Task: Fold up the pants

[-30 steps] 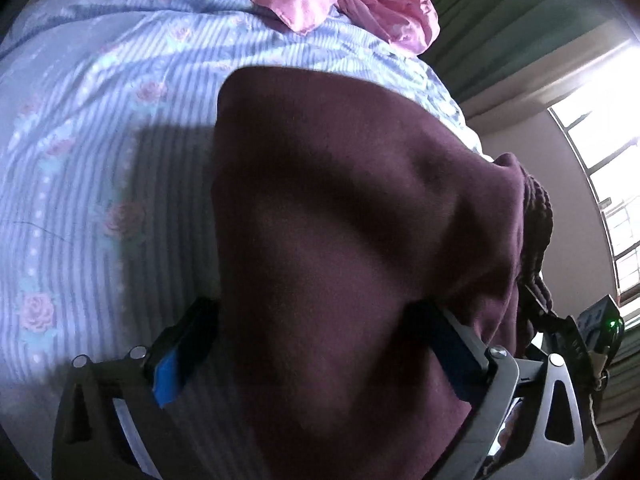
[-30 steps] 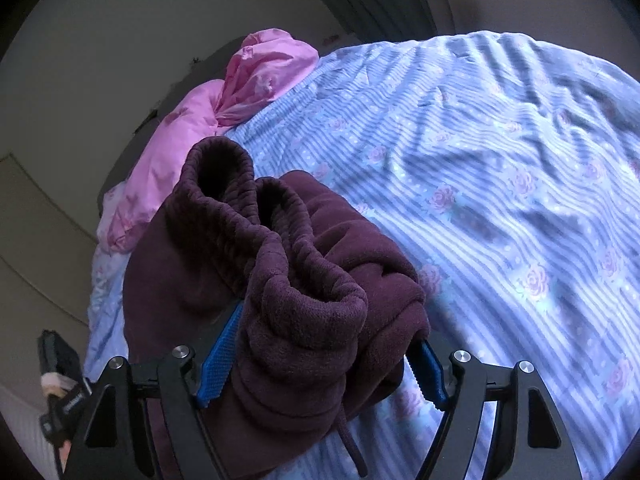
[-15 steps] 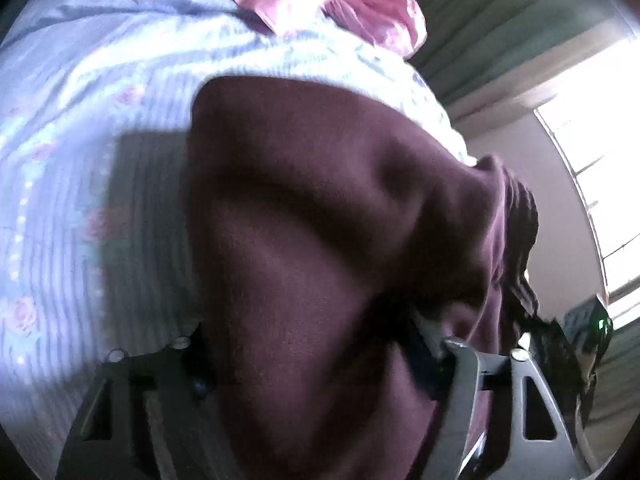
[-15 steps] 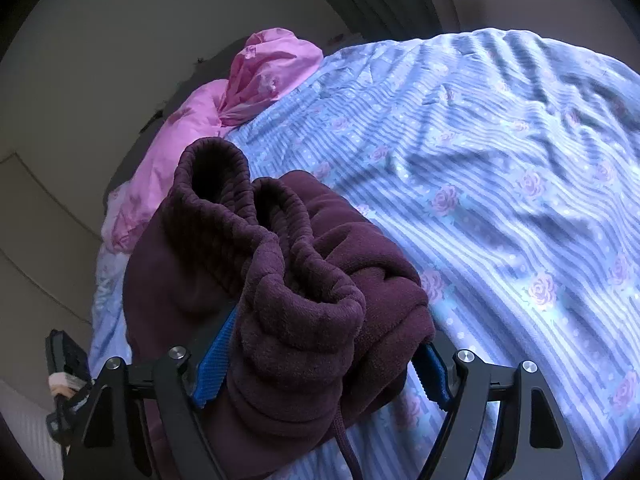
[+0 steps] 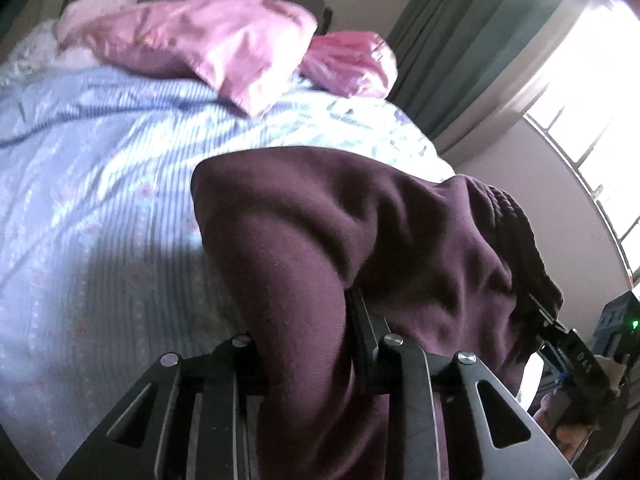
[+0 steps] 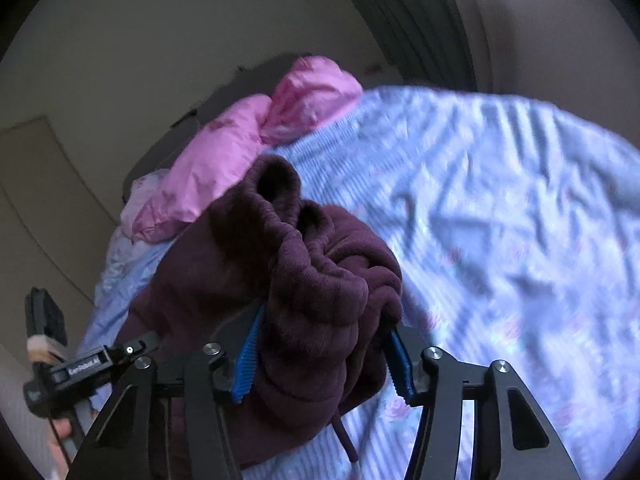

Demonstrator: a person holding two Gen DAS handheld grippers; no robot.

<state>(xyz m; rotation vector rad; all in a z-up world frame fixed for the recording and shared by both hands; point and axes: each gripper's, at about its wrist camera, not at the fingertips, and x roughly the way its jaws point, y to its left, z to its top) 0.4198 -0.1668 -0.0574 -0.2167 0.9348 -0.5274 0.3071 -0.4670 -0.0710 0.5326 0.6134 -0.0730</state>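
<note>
Maroon fleece pants (image 5: 360, 240) hang bunched between two hand-held grippers above a bed (image 5: 100, 200) spread with a blue striped, rose-printed sheet. The left hand-held gripper (image 5: 308, 344) is closing its jaws on a thick fold of the fabric, which wraps over and hides both fingertips; only the black metal arms show. The right hand-held gripper (image 6: 320, 344) is also closing, its blue ribbed pads (image 6: 248, 352) pressed against either side of the gathered elastic waistband, with a drawstring (image 6: 344, 440) dangling below. The lower legs of the pants run out of both views, so how far they trail on the sheet cannot be told. Pink pillows (image 5: 192, 40) lie at the head of the bed, against a dark headboard. A green curtain (image 5: 472, 40) hangs beside a bright window (image 5: 592, 88). Both pictures are softened by blur, and the sheet's pattern is smeared in the right wrist view.
</note>
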